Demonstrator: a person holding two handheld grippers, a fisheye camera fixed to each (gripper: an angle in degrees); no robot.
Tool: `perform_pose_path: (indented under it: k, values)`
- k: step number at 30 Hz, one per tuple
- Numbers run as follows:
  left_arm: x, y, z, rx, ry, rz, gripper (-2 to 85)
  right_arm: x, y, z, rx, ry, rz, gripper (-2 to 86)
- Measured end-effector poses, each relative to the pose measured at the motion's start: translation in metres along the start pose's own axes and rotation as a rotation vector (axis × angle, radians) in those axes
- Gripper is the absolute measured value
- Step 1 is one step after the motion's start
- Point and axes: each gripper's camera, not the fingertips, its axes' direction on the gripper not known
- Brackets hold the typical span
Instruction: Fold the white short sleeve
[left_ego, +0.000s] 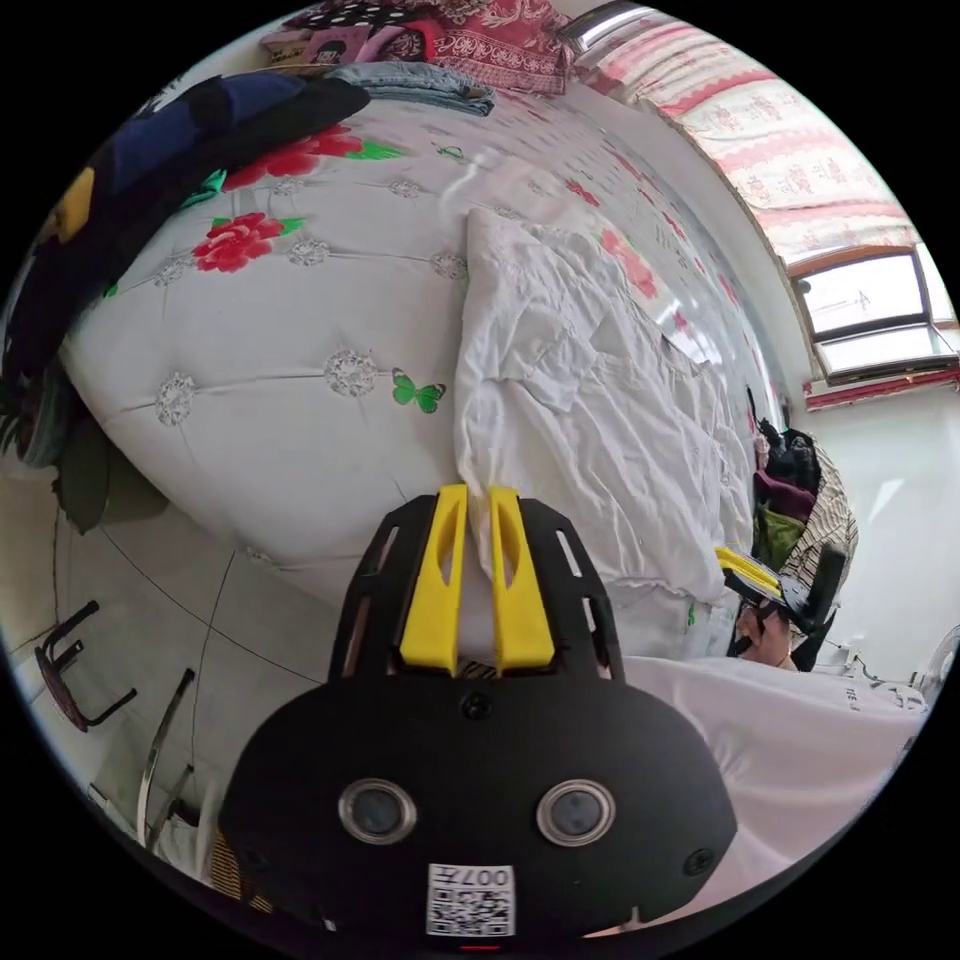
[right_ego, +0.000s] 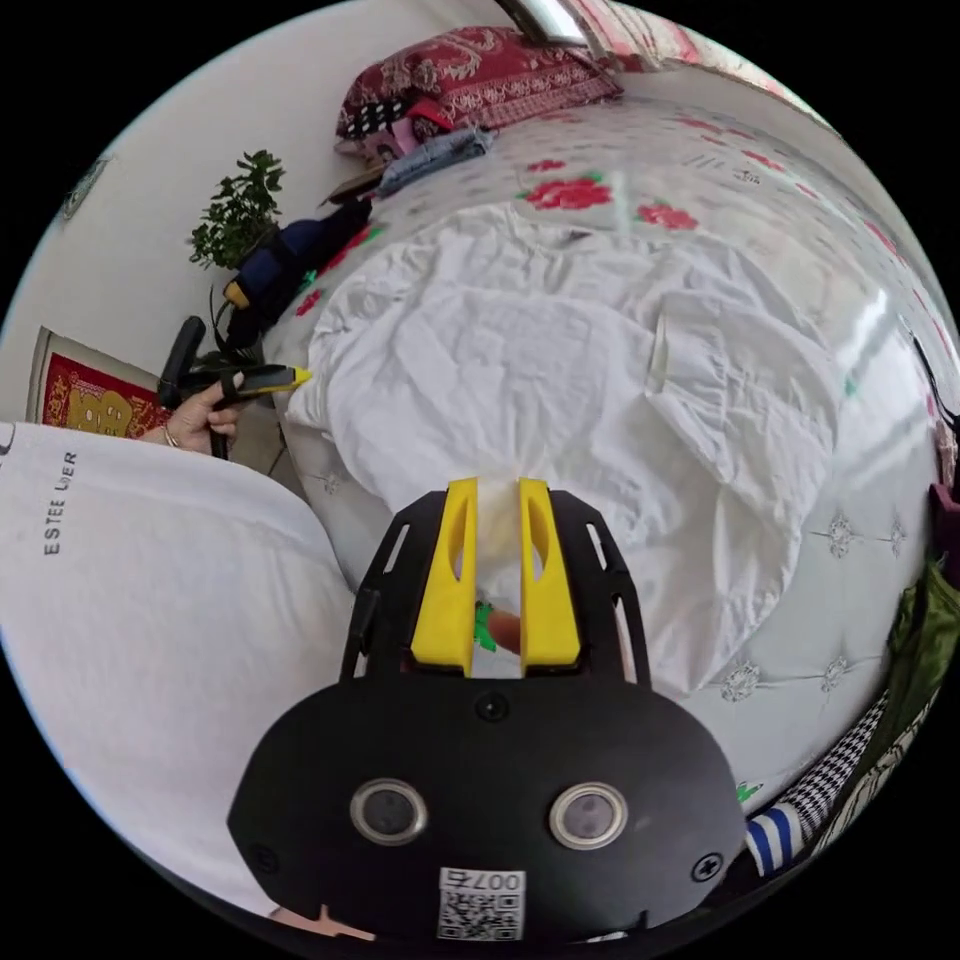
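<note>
The white short sleeve (right_ego: 560, 370) lies crumpled on the bed (left_ego: 300, 420), its hem at the near edge. It looks light, limp and wrinkle-prone, so edges suit gripping: the left claw (left_ego: 478, 495) and right claw (right_ego: 497, 490) each pinch hem fabric.

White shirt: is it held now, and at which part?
Both grippers, left and right, pinch the white shirt at its near edge.

White short sleeve (right_ego: 560, 380), crumpled (heavily creased), spread on bed
</note>
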Motion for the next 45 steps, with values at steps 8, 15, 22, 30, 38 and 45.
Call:
perform_pose_path:
  k: [8, 15, 22, 30, 38, 45]
  values:
    - [-0.019, 0.004, -0.015, 0.031, 0.123, -0.036, -0.9, -0.028, 0.014, -0.056, 0.198, 0.048, -0.050, 5.7]
    - [-0.016, 0.011, -0.026, 0.056, 0.144, -0.025, -1.0, -0.082, 0.000, -0.015, 0.092, -0.042, -0.338, 5.3]
    - [0.007, 0.015, -0.050, 0.120, 0.152, 0.019, -1.0, -0.053, -0.005, -0.006, 0.054, -0.133, -0.192, 3.6]
    - [0.116, -0.009, -0.078, 0.132, 0.103, 0.351, -1.0, -0.010, 0.055, -0.075, 0.232, -0.165, -0.044, 1.8]
    - [0.369, -0.034, -0.034, -0.061, 0.119, 1.101, -0.9, 0.049, 0.133, -0.128, 0.364, -0.151, 0.140, 1.3]
    - [0.488, 0.017, 0.105, -0.300, 0.099, 1.247, 0.1, 0.096, 0.209, -0.146, 0.442, -0.136, 0.373, 2.2]
